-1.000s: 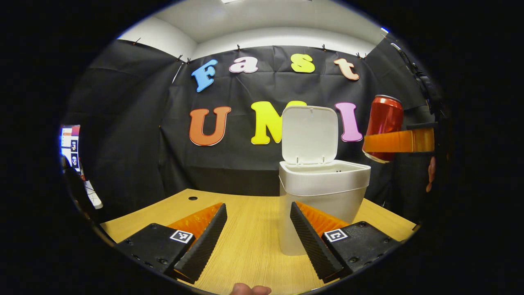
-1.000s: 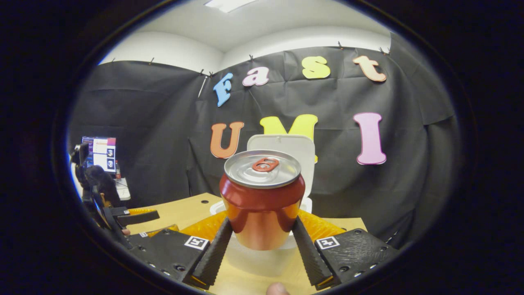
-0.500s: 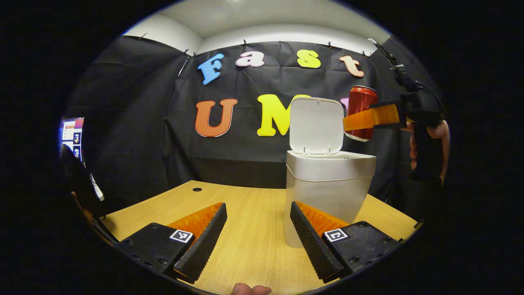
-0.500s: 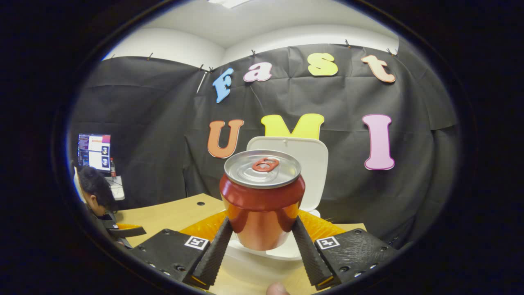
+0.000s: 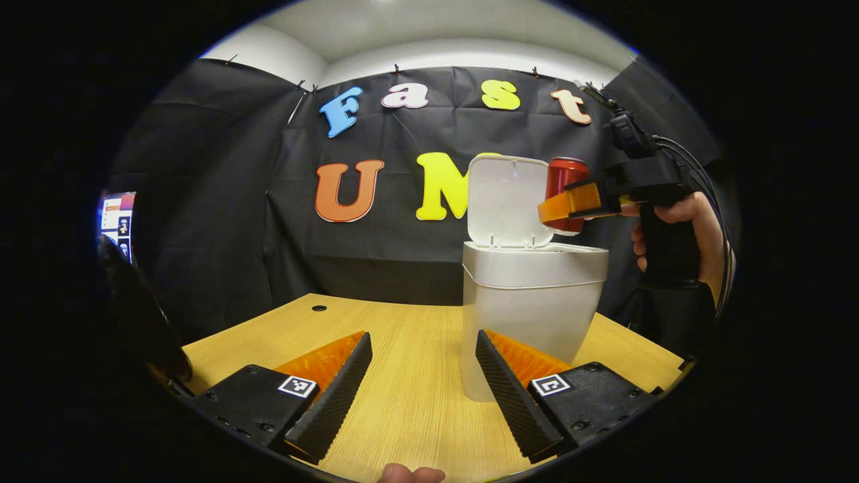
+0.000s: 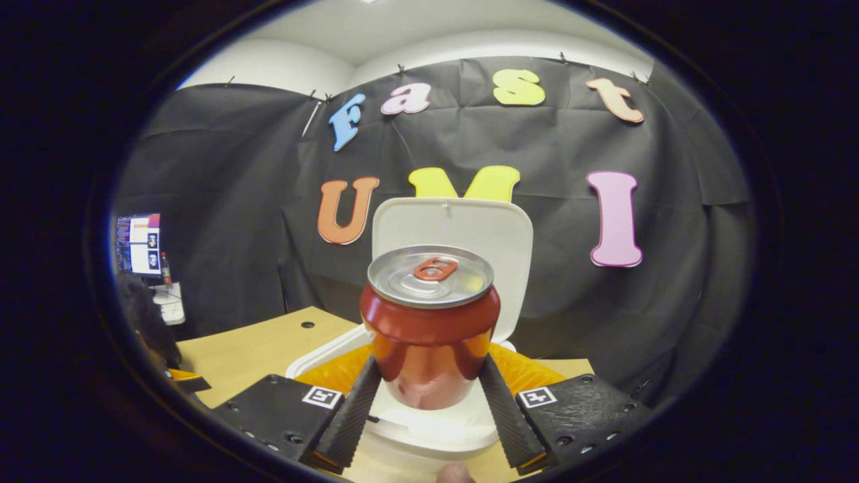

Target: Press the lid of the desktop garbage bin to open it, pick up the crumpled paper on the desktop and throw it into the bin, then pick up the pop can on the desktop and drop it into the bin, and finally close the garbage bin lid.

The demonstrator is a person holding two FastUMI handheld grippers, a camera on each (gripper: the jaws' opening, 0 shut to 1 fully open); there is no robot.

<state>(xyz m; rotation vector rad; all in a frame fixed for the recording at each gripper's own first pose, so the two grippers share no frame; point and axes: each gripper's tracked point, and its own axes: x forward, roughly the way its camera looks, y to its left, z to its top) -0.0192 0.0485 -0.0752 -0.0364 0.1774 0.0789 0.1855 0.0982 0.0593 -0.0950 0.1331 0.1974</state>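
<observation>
In the right gripper view, the right gripper is seen nearest, its ribbed fingers clenched on the lower sides of the pop can, a glossy red cylinder with a dull silver top and a red pull tab. Directly below and beyond the can lies the open mouth of the garbage bin, a smooth white plastic tub with rounded corners; its lid stands upright at 12 o'clock behind the can. A second ago the bin's mouth was mostly hidden behind the can and farther ahead; it is now spread beneath it.

In the left gripper view, the left gripper is held low over the wood-grain table, its saw-toothed fingers released and spread apart with nothing between them. Farther off, at 1 o'clock, the bin is seen from the side (tapered toward its base), with the can held level just above its rim beside the raised lid. The hand gripping the right gripper's handle is seen at 2 o'clock; a second ago the can hung well right of the bin.
</observation>
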